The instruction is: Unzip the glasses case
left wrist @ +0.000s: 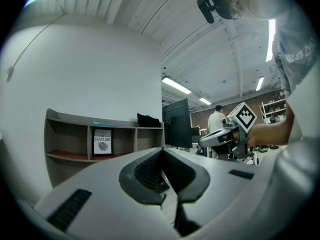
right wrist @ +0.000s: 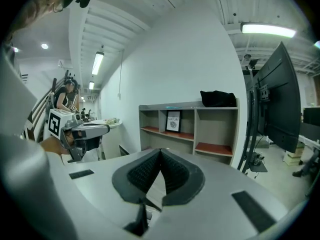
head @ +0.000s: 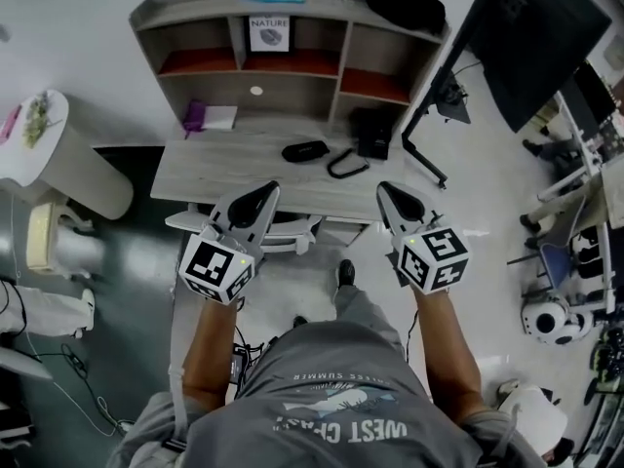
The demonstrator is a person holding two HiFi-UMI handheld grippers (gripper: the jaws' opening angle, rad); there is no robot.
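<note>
The black oval glasses case lies zipped on the grey desk, near its middle. Both grippers hover at the desk's near edge, short of the case. My left gripper is shut and empty, to the case's lower left. My right gripper is also shut and empty, to its lower right. In the left gripper view the closed jaws hide the case, and the right gripper shows alongside. In the right gripper view the tips meet with nothing between them, and the left gripper shows at the left.
A black loop and a black box lie right of the case. The shelf unit behind holds a NATURE picture and a black bag. A monitor on a stand is at the right, a white chair under the desk edge.
</note>
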